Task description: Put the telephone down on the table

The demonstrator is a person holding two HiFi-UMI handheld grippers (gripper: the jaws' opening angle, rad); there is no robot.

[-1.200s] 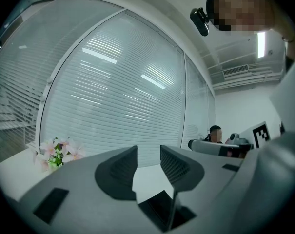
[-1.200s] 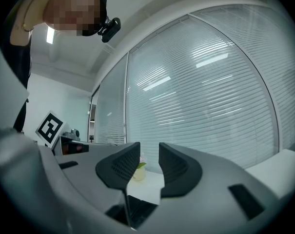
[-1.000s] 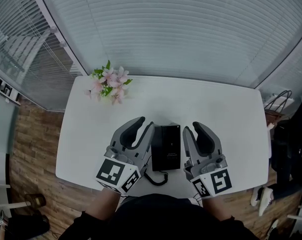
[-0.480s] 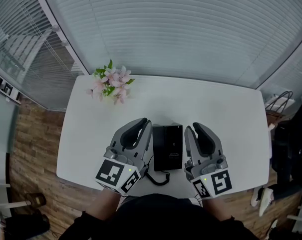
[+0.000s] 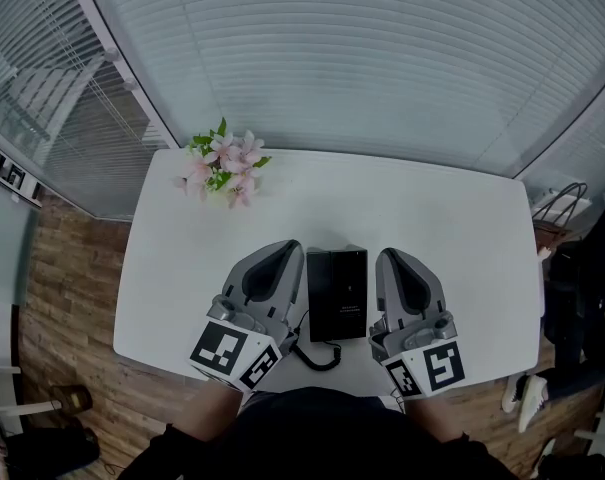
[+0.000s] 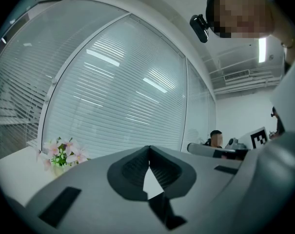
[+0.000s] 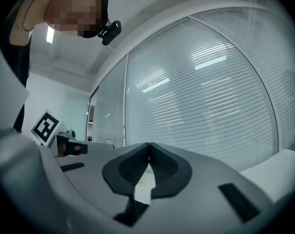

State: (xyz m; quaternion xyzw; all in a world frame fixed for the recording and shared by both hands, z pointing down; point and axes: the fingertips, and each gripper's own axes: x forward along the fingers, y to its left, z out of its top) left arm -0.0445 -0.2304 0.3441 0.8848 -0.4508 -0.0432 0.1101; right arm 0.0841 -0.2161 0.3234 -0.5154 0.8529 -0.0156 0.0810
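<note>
Two grey hand-held grippers flank the flat black rectangular telephone (image 5: 337, 293), which lies on the white bench (image 5: 452, 208) close to its near edge, with a black coiled cord (image 5: 317, 354) curling from its near end. The left gripper (image 5: 290, 246) sits just beside the telephone's left side, pointing away from the person. Its jaws have just been closing and are pressed together tip to tip, with nothing between them, as the left gripper view confirms. The right gripper (image 5: 390, 255) sits just beside the telephone's right side. Its jaws have also just been closing, and they meet at the tips around no object. Whether either gripper touches the telephone cannot be told. A small bunch of pink flowers with green leaves (image 5: 222, 163) stands at the far left corner of the bench, well apart from the telephone. Pale slatted blinds (image 5: 362, 58) run behind the bench, and brown wooden floor (image 5: 67, 288) shows on the left.
</note>
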